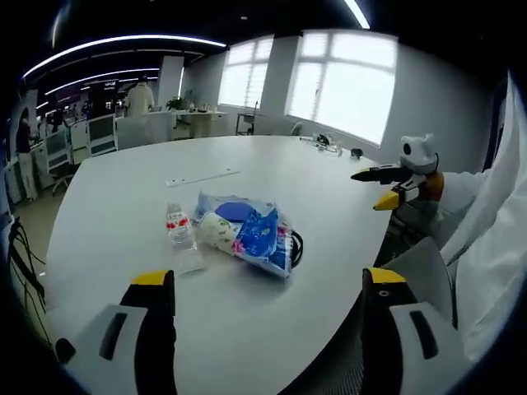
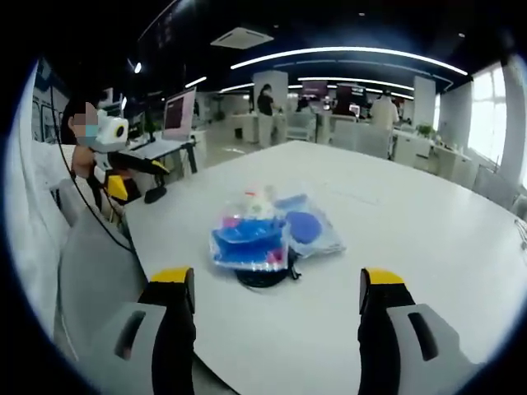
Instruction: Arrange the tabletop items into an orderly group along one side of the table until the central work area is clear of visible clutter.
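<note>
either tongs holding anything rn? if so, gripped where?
Nothing held. Left tongs and right tongs are both open and empty, short of the blue bags and water bottle on the table.

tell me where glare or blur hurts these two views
Left gripper view: the windows are blown out white, and the water bottle looks soft. Right gripper view: ceiling light strips glare, and the blue plastic bags are smeared, print unreadable.

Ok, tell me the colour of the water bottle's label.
Red and white label on the water bottle, clearest in the left gripper view.
</note>
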